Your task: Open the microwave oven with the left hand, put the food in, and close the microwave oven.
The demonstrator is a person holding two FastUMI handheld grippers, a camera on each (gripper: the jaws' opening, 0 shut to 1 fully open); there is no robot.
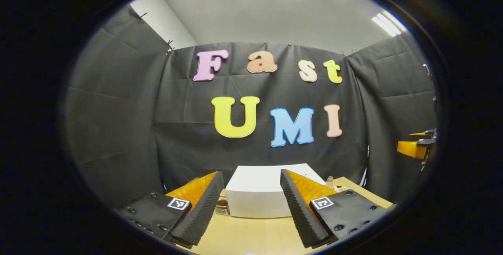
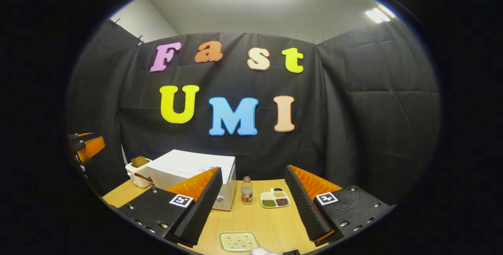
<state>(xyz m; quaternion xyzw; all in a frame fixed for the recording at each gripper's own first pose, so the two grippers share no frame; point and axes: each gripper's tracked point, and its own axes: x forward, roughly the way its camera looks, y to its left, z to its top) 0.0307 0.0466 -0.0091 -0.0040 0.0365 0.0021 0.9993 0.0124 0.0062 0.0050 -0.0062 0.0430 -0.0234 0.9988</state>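
The white microwave stands on the wooden table straight ahead of my left gripper, which hangs open above the table with nothing between its ribbed fingers. From the right gripper view the microwave is at the left, its door looking shut. A pale green plate of food lies on the table near the front edge, below my right gripper, which is open and holds nothing. The other gripper shows at the far right of the left gripper view, and the left one at the far left of the right gripper view.
A small bottle and a divided dish of grains stand right of the microwave. A white container sits on its other side, and a little jar is by its corner. Black cloth walls close in the table.
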